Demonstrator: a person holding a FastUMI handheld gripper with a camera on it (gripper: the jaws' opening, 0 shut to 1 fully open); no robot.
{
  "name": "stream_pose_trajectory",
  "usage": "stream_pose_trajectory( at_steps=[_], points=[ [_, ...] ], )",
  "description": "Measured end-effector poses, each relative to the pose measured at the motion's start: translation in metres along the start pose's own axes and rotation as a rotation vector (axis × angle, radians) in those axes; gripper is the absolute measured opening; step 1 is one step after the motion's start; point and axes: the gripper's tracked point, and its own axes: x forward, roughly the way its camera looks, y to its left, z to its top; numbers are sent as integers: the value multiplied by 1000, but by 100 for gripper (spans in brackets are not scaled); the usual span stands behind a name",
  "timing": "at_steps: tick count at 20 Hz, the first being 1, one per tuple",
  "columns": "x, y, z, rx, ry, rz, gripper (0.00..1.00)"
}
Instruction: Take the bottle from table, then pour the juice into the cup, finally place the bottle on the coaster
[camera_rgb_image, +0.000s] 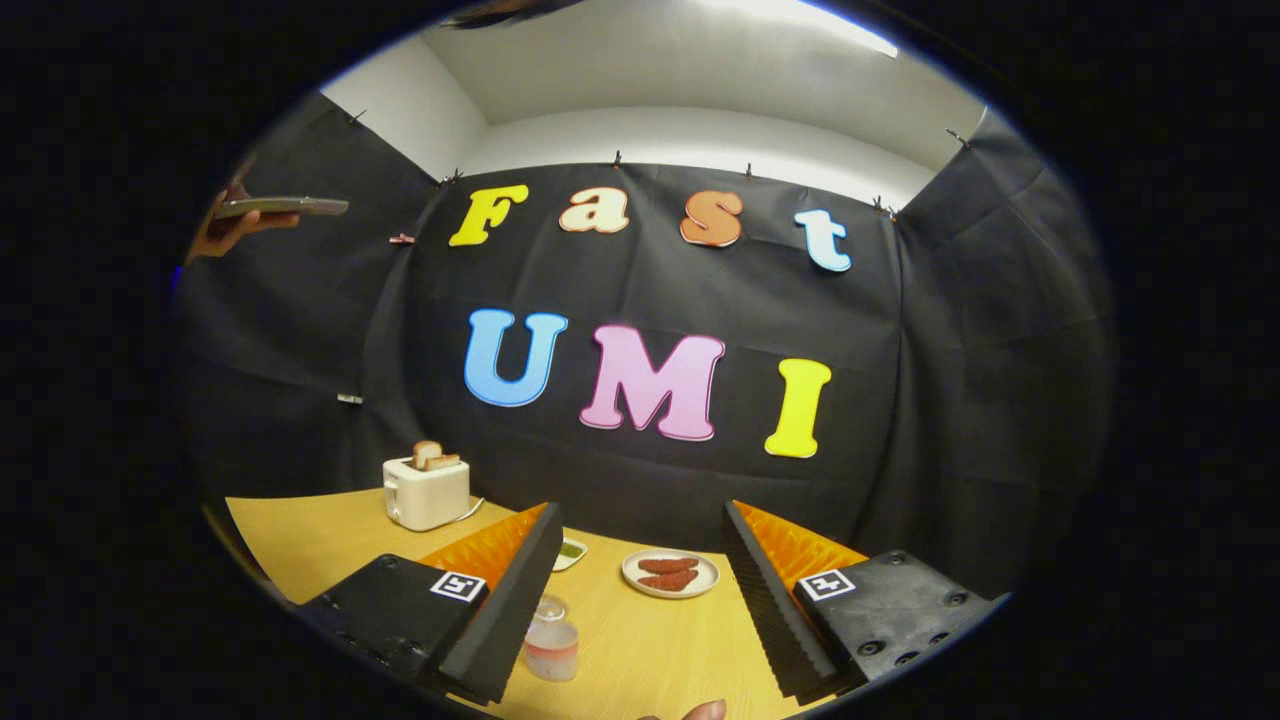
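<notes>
Gripper (640, 560) open above bottle (551, 640).

cream toaster (426, 492), yellow wood table (300, 540)

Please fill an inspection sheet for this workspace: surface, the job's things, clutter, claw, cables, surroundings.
Surface: wooden table, light top.
Job's things: clear bottle with pale liquid, upright on the table, between the fingers, close beside the left finger, not gripped. Cup and coaster: nothing seen.
Clutter: white toaster with bread slices sticking out, beyond the left finger; white plate with two reddish food pieces, beyond the fingers; small dish with something green, partly hidden behind the left finger.
Claw: claw open, fingers wide apart, touching nothing.
Cables: thin cord at the toaster's side.
Surroundings: black cloth wall; a hand holding a flat device above the toaster.
</notes>
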Motion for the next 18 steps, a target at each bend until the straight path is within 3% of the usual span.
stream_pose_trajectory(
  at_steps=[5,11,18],
  points=[
    [-1,34,-74,100,57,60,97],
    [16,64,-148,91,98,93,97],
    [38,76,-202,133,173,57,97]
  ],
)
